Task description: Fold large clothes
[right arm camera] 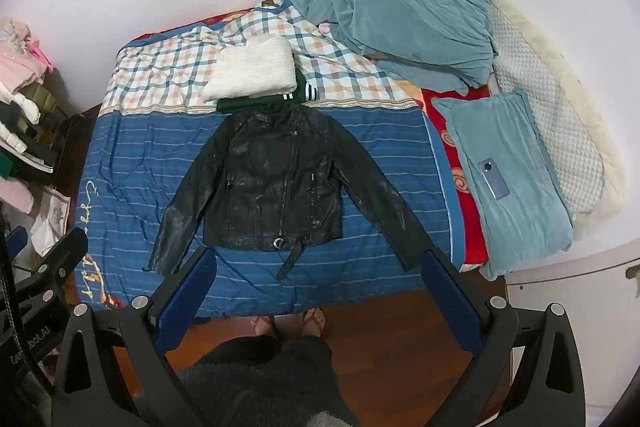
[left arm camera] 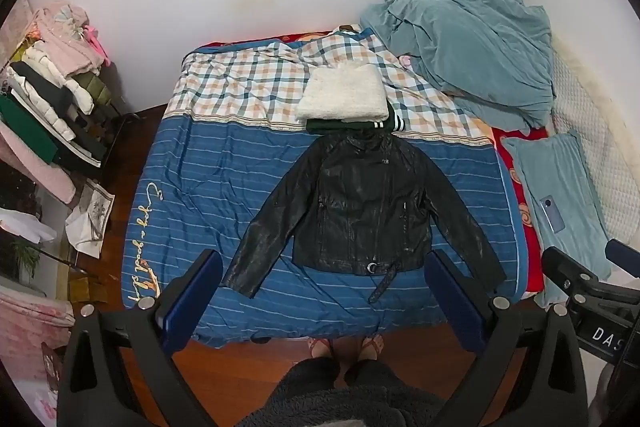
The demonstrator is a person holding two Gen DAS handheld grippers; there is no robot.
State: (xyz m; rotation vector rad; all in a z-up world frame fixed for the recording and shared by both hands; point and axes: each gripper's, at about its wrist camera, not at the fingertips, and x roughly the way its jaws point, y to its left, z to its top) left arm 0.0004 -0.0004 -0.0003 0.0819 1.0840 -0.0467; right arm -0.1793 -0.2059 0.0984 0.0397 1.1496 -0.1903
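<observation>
A black leather jacket (left arm camera: 360,203) lies flat, front up, on the blue striped bedspread (left arm camera: 208,187), with both sleeves spread out and down and a belt with a buckle at its hem. It also shows in the right wrist view (right arm camera: 276,183). My left gripper (left arm camera: 324,267) is open and empty, held high above the bed's near edge. My right gripper (right arm camera: 320,267) is open and empty, also high above the near edge. The right gripper shows at the right edge of the left wrist view (left arm camera: 588,279).
A folded white fleece (left arm camera: 344,93) lies on a folded dark green garment (left arm camera: 356,125) behind the jacket's collar. A teal blanket (left arm camera: 472,47) is heaped at the back right. A teal pillow (right arm camera: 504,179) carries a phone (right arm camera: 494,178). A clothes rack (left arm camera: 52,95) stands left. My feet (right arm camera: 288,323) are on the wood floor.
</observation>
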